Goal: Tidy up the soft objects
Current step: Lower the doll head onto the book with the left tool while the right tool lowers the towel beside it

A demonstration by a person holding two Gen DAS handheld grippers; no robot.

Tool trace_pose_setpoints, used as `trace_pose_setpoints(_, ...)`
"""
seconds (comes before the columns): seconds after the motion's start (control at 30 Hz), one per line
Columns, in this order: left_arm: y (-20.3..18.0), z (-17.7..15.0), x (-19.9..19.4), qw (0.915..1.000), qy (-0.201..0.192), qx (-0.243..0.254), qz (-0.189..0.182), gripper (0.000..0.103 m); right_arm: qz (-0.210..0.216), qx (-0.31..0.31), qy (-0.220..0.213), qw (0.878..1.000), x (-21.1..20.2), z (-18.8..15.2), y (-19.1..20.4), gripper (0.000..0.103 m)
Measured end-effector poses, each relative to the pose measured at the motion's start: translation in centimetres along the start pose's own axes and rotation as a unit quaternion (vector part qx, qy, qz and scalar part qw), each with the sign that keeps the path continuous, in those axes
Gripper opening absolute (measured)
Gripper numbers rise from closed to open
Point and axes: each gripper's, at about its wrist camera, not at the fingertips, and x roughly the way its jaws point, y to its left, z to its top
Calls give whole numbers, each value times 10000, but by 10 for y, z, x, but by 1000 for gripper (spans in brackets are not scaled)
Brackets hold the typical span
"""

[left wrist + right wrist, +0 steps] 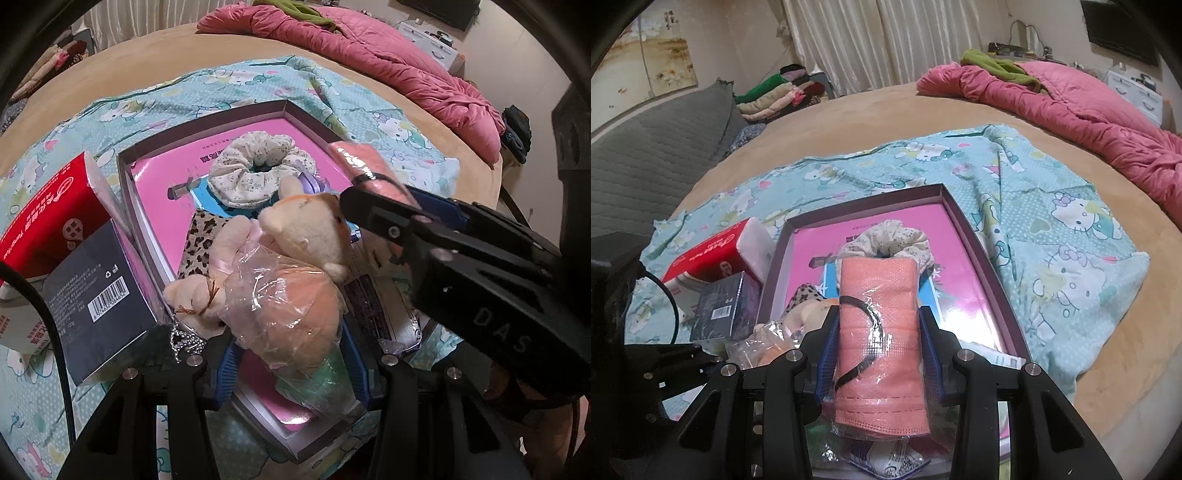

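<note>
The right gripper [877, 345] is clamped on a pack of pink masks [879, 332] in clear wrap, blue pads pressing its two long sides. The pack's long axis runs along the fingers, its far end pointing away over the box [964, 218] and its near end hanging toward the camera. A black ear loop curls across its face.

The left gripper [291, 354] is closed on a plush toy in a plastic bag [284, 306], blue pads against the bag's sides. The toy's long axis also runs along the fingers, its bagged body between the pads and its pale head [306, 229] pointing far, into the box. A second pale plush [199, 291] lies just left of it, next to a leopard-print piece [201, 245].

Farther in the box, a floral scrunchie [255, 170] lies flat on the pink liner. Left of the box, touching its wall, stand a dark carton [96, 291] and a red tissue pack [48, 221]. Everything sits on a cartoon-print sheet [1052, 229] on the bed, with a pink quilt [1089, 110] at the far right.
</note>
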Motion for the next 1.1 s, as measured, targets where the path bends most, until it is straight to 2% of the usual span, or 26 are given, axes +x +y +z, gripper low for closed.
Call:
trace_pose_setpoints(0.77,0,-2,-2,10000,17,-1,-13,50,117,-29,-24,9999,11,-1,1,44)
trace_pose_setpoints(0.97,2,-2,-2,9999,27,-104,-102,50,180,-49,-110,9998,4,0,4,53)
trace_pose_setpoints(1.1,5,-2,-2,9997,27,-173,-150,50,171,-49,-149,9997,0,0,3,54)
